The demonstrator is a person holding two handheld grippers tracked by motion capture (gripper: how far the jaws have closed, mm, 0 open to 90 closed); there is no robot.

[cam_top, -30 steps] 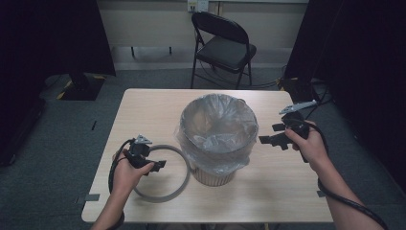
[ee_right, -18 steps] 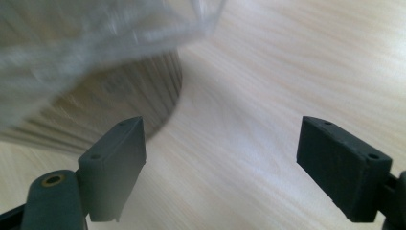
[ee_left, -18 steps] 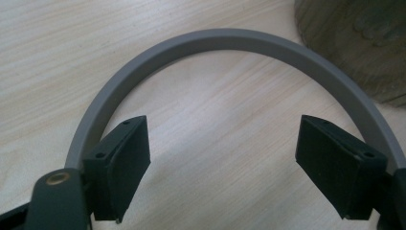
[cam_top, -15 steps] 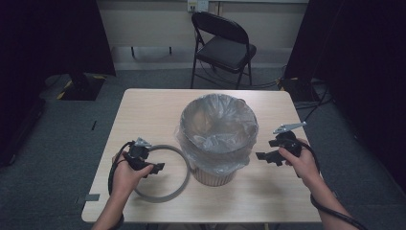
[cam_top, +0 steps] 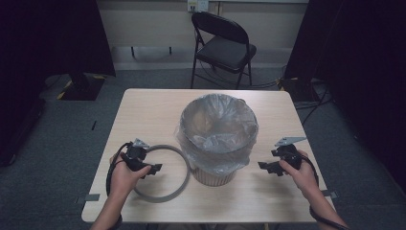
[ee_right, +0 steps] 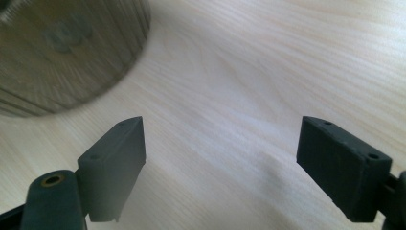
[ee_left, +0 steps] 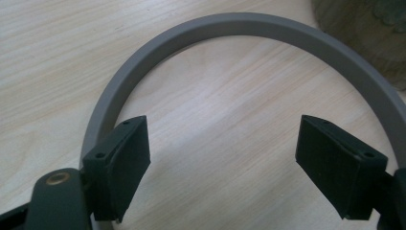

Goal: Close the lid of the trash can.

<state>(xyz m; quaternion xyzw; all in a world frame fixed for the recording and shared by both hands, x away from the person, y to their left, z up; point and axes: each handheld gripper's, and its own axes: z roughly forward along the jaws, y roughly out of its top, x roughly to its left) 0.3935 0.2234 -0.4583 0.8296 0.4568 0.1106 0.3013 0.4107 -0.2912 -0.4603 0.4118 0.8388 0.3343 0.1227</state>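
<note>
A round waste bin (cam_top: 218,139) lined with a clear plastic bag stands in the middle of the wooden table (cam_top: 153,105). A grey ring (cam_top: 179,165) lies flat to its left. My left gripper (cam_top: 154,168) hovers over the ring's left part, jaws open; in the left gripper view the grey ring (ee_left: 239,26) arcs around both jaws with bare wood between them. My right gripper (cam_top: 265,166) sits low by the bin's right side, open and empty. The right gripper view shows the bin's ribbed wall (ee_right: 62,52) at upper left.
A black folding chair (cam_top: 222,45) stands on the floor beyond the table's far edge. Cables trail from both grippers toward the near table edge. Dark curtains flank the room at both sides.
My right gripper has come down from beside the bin's rim to near the tabletop and nearer the front edge. The left gripper has stayed over the ring.
</note>
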